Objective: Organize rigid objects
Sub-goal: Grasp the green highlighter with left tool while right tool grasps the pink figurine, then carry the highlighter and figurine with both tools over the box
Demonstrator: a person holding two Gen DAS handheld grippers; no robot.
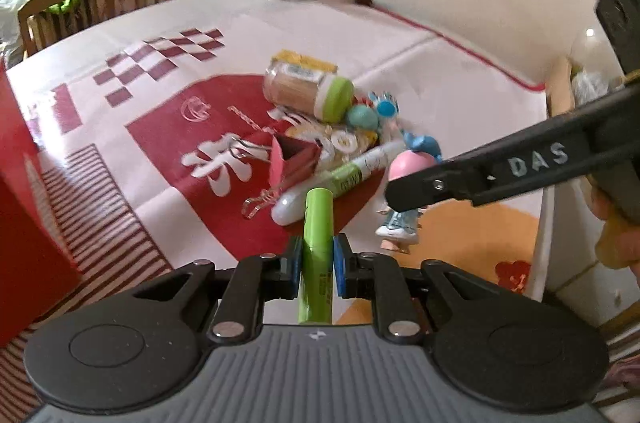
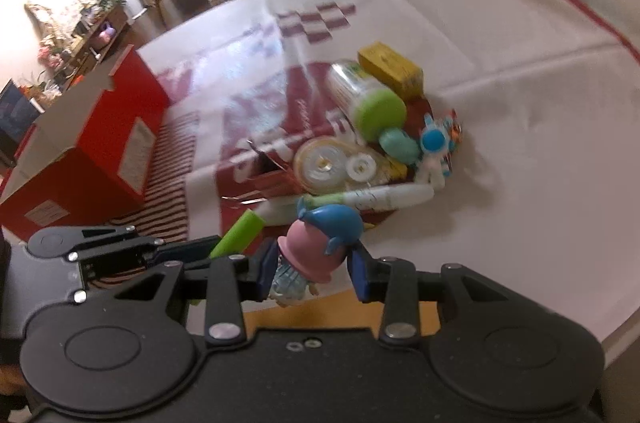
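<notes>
Starting at the far left, you have the red box (image 2: 84, 143) standing open at the edge of the desk (image 2: 520, 143), probably the place for sorted things. Right of it, mid-desk, the unsorted pile lies bunched together: a pink binder clip (image 1: 292, 159), a white marker (image 1: 340, 179), a tape dispenser (image 2: 332, 167), a green-lidded jar (image 1: 316, 91) on its side and a yellow box (image 2: 392, 67) behind it.

Your left gripper (image 1: 317, 259) has its fingers drawn narrow, blue pads pressing both sides of the green marker (image 1: 317, 223), which points out toward the pile. Gripped mid-barrel like this, it should carry without tipping.

Your right gripper (image 2: 310, 273) sits just right of it, fingers part-open around the pink-and-blue figurine (image 2: 316, 247); the pads appear to clamp its body, head sticking up. Both items look clear of the pile, so the box seems the sensible target.
</notes>
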